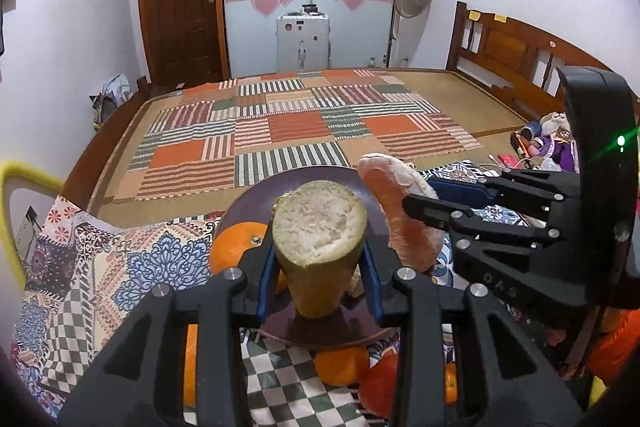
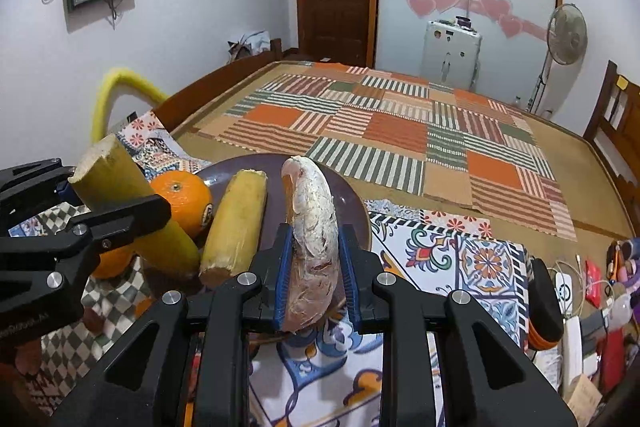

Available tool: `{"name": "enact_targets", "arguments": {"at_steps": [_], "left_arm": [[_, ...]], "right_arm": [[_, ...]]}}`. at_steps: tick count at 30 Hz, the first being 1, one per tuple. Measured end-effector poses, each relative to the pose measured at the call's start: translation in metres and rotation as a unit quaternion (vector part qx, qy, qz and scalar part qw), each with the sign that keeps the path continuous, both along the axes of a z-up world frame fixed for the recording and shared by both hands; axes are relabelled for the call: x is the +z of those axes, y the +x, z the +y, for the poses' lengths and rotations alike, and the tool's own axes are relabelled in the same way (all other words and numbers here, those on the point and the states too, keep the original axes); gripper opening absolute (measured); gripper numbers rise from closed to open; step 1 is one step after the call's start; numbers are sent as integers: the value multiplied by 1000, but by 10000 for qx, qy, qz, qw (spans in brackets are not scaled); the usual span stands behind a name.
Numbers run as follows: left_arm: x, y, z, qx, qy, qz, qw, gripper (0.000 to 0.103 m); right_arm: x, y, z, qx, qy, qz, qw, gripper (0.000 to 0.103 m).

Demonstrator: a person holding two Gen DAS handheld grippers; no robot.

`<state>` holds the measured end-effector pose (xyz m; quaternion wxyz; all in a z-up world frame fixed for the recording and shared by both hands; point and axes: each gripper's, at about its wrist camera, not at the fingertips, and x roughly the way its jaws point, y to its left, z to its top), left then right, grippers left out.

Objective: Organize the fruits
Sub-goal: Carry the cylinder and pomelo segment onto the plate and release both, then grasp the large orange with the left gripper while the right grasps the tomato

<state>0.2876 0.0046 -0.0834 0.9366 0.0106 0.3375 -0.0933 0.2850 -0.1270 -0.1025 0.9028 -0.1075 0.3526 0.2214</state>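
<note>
My left gripper (image 1: 320,267) is shut on a short yellow-green sugarcane piece (image 1: 318,227), held cut end up over a dark purple plate (image 1: 256,197). One orange (image 1: 236,247) lies on the plate's left side. My right gripper (image 2: 316,259) is shut on a pinkish peeled pomelo segment (image 2: 314,227), held upright at the plate's (image 2: 352,203) near right edge. The right wrist view also shows a second sugarcane piece (image 2: 236,223) and the orange (image 2: 184,199) on the plate. In it the left gripper (image 2: 112,191) holds its sugarcane piece (image 2: 120,195) at the left.
The plate stands on a patterned cloth (image 1: 120,259) at the near end of a bed with a patchwork mat (image 1: 280,123). More oranges (image 1: 340,367) lie on the cloth below the plate. Cables, toys and boxes (image 2: 592,287) crowd the right. A yellow foam hoop (image 2: 108,95) stands left.
</note>
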Motion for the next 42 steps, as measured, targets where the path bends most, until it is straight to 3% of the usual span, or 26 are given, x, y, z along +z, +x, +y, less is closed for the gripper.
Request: {"name": "enact_targets", "arguments": {"at_steps": [7, 19, 24, 31, 36, 42], "left_arm": [[-8, 14, -1, 51, -68, 162, 9998, 36], [-1, 21, -10, 170, 206, -69, 9996, 38], [6, 12, -8, 149, 162, -227, 9995, 56], [13, -7, -7, 113, 243, -310, 9992, 57], [25, -28, 5, 157, 185, -431, 9988, 58], [35, -61, 29, 372, 199, -617, 9972, 67]], "right_arm": [[-7, 9, 9, 41, -59, 105, 9999, 21], [-4, 2, 10, 54, -98, 103, 9999, 22], [2, -11, 3, -4, -186, -103, 9998, 37], [13, -35, 2, -16, -216, -433, 9988, 55], [21, -54, 1, 75, -122, -564, 9983, 60], [21, -71, -3, 110, 127, -524, 9985, 62]]}}
